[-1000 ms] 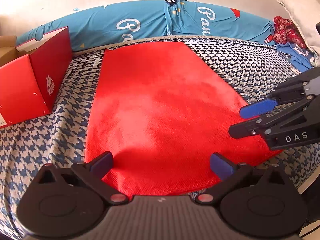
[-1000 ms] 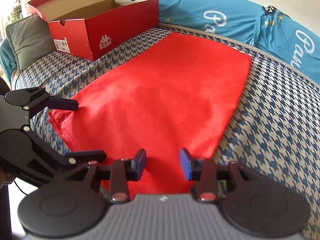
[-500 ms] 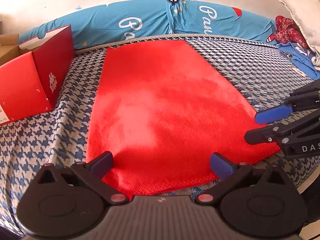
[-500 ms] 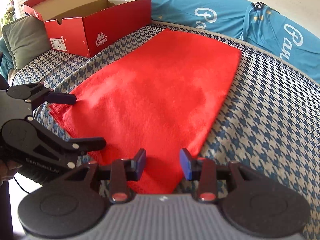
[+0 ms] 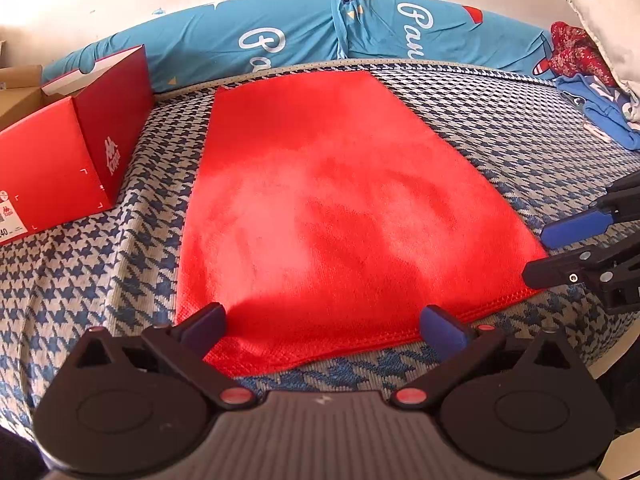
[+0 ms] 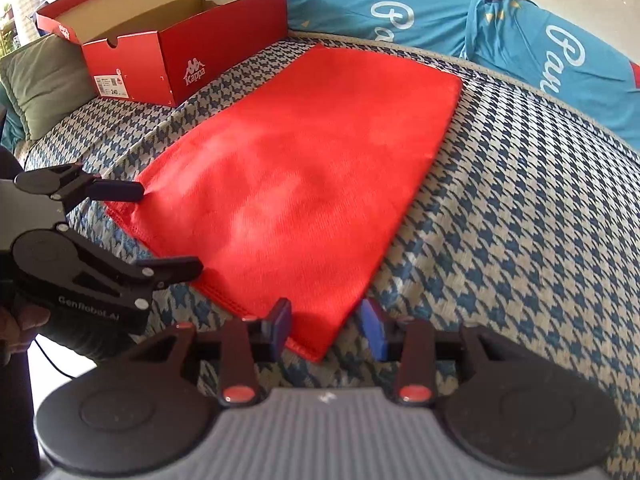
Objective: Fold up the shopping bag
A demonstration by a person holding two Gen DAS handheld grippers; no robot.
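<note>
**Red bag flat on the bed, both grippers at its near edge**

Where the houndstooth bedcover runs toward the bed's front edge, the red shopping bag lies spread flat, its far end close to the blue bolster along the wall. Its stitched near hem sits just short of the bed's front edge.

At the bag's near left corner the left gripper hovers, jaws wide apart, with nothing pinched between the blue pads. The right gripper is at the bag's near right corner; its jaws are narrower and opening, and the corner of the fabric lies in the gap between the pads, though I can't see either pad pressing it.

An open red Kappa shoebox stands toward the bed's left side, apart from the bag, and a grey-green cushion lies just beyond it. Blue clothing is heaped at the bed's far right corner.
</note>
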